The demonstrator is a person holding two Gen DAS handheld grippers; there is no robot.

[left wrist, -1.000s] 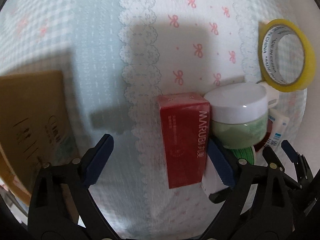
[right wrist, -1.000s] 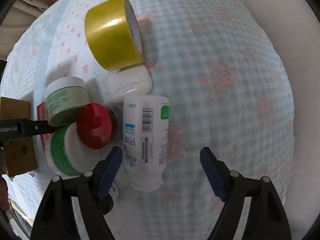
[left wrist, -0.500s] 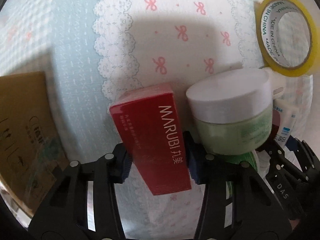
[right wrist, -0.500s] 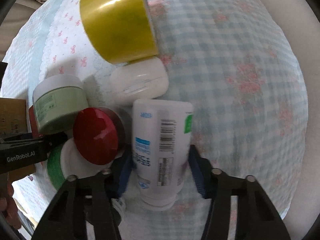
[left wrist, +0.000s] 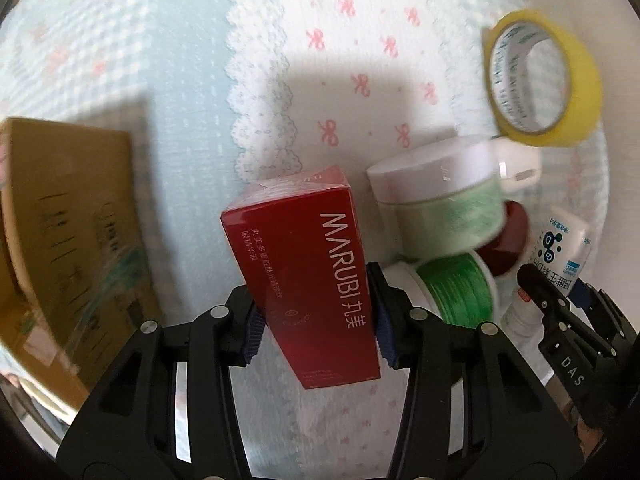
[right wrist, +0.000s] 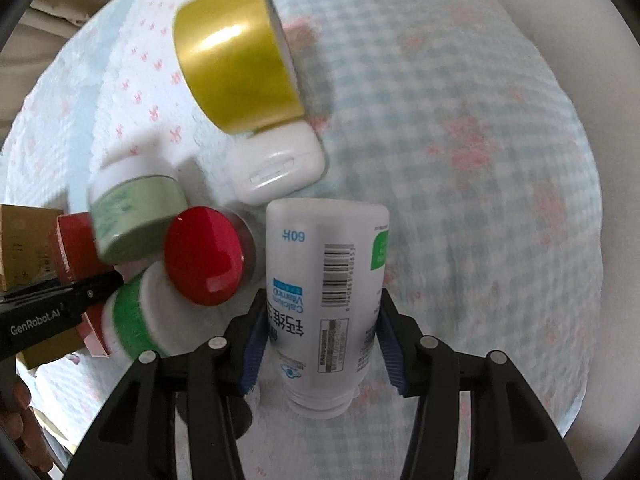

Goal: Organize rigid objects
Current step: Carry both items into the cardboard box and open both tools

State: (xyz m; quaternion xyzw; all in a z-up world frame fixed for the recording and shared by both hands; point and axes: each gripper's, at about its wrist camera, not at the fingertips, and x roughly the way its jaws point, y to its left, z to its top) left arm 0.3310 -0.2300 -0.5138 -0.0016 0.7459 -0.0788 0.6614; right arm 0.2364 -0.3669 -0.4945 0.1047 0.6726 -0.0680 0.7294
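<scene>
My left gripper point(left wrist: 317, 318) is shut on a red MARUBI box point(left wrist: 304, 268) and holds it tilted above the cloth. My right gripper point(right wrist: 320, 334) is shut on a white calcium bottle point(right wrist: 326, 296), cap end toward the camera; the bottle also shows in the left wrist view point(left wrist: 560, 256). Beside them lie a pale green jar with a white lid point(left wrist: 444, 196) point(right wrist: 134, 216), a green-banded white jar point(left wrist: 456, 284) point(right wrist: 136, 320), a red-lidded jar point(right wrist: 204, 256) point(left wrist: 506, 240), a white case point(right wrist: 276, 168) and a yellow tape roll point(left wrist: 540, 80) point(right wrist: 236, 68).
A brown cardboard box point(left wrist: 60, 232) stands at the left on the blue checked cloth point(right wrist: 460, 160). A white patch with pink bows point(left wrist: 340, 80) lies under the objects. The left gripper's arm point(right wrist: 48, 312) reaches in at the left of the right wrist view.
Both grippers went from open to shut: the left closed on the red box and raised it, tilted; the right closed on the white bottle. The objects look nearer in both views.
</scene>
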